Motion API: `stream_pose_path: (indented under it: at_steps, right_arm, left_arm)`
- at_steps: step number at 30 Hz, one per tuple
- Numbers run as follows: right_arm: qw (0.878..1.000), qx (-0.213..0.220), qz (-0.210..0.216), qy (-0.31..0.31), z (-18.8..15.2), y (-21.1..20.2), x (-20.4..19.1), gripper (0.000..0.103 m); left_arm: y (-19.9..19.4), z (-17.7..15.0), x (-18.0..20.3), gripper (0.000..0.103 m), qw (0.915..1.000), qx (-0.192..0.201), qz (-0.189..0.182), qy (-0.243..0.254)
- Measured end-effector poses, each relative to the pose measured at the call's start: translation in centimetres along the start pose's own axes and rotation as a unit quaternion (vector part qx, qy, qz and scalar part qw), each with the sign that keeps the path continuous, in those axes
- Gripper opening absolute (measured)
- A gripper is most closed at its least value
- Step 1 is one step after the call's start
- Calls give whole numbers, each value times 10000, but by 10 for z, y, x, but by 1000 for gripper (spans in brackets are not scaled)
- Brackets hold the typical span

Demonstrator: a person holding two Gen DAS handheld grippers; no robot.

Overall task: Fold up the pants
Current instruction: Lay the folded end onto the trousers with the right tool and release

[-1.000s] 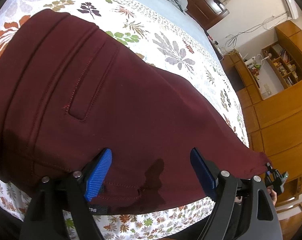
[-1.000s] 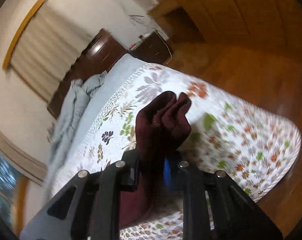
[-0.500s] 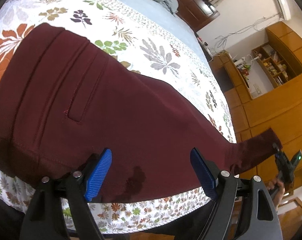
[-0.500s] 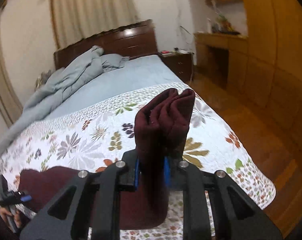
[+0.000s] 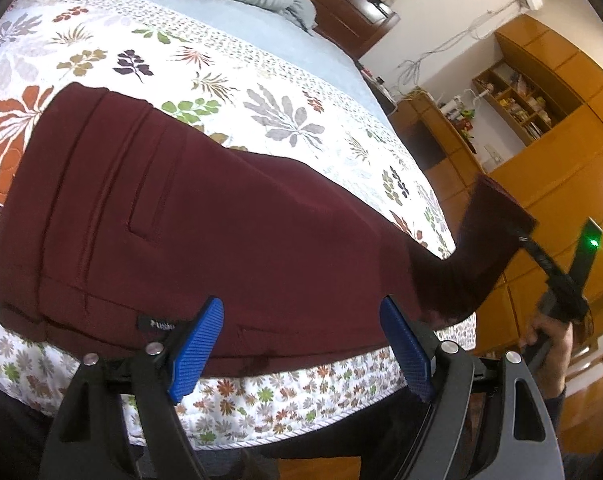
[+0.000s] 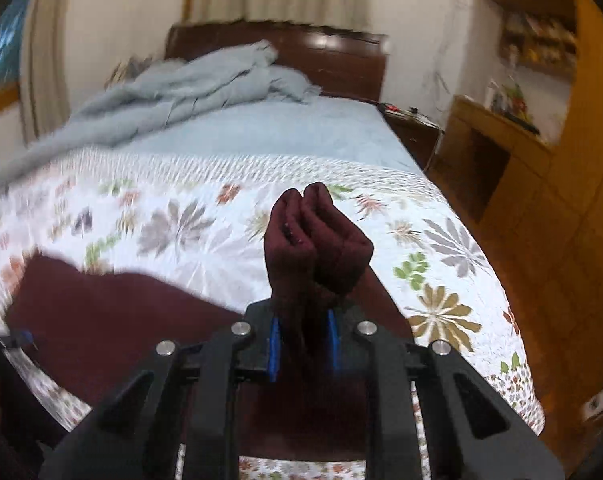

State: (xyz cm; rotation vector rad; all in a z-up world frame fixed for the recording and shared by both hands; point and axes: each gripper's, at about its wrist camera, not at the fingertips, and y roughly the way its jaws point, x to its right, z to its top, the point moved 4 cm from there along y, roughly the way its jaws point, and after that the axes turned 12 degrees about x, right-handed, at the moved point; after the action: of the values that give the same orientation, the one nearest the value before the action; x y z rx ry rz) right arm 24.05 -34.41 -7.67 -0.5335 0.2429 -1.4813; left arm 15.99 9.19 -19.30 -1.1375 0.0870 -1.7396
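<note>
A: Which way do the maroon pants [image 5: 205,224] run?

B: Lengthwise across the floral quilt [image 5: 261,92] on the bed, waistband out beyond the left claw [image 5: 301,344] on its left side, legs tapering away to its right.

A: And that claw?

B: Spread wide, gripping nothing, poised over the near edge of the pants.

A: The hems?

B: Bunched and lifted off the quilt, pinched tight in the right claw [image 6: 303,340], cloth poking up past its fingertips.
</note>
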Motion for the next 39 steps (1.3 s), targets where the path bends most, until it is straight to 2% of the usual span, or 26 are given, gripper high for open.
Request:
stream_pose_path:
  at_steps: [4, 6, 8, 12, 16, 17, 24, 29, 30, 32, 35, 39]
  right_arm:
    - [9927, -176, 47, -1192, -37, 17, -77, 17]
    - [9820, -218, -22, -1876, -59, 25, -108, 17]
    - [9629, -275, -152, -2680, -88, 33, -138, 17]
    - [9220, -250, -366, -3847, -132, 40, -166, 18]
    - [9077, -255, -434, -4165, -145, 43, -169, 19]
    - [9029, -191, -573, -4255, -146, 44, -168, 19]
    - [8961, -350, -449, -4402, -165, 53, -174, 24]
    - [8981, -409, -381, -4362, -166, 55, -174, 24]
    - [8977, -406, -376, -4372, -167, 56, -175, 24]
    - [8962, -377, -389, -4404, -169, 55, -175, 24]
    - [8941, -370, -433, -4442, -168, 51, -174, 24]
    - [8941, -439, -410, -4438, -165, 48, -176, 27]
  left_arm:
    - [3, -12, -4, 81, 9999, -106, -58, -76]
    - [3, -16, -7, 81, 9998, -142, -78, -151]
    - [2, -18, -8, 81, 9996, -150, -118, -188]
    - [-3, -19, -9, 81, 9996, -123, -185, -197]
    - [-4, -20, -8, 81, 9994, -135, -230, -216]
    - [-4, -20, -7, 81, 9994, -132, -241, -214]
    - [-8, -20, 0, 81, 9993, -142, -277, -217]
    - [-4, -21, -8, 81, 9995, -196, -43, -255]
    - [-3, -20, -7, 81, 9995, -239, 140, -141]
    - [-2, -16, 3, 81, 9973, -216, 582, 404]
    - [-6, -10, 21, 81, 9922, -96, 806, 946]
    - [-17, 1, 43, 81, 9804, 190, 1149, 1589]
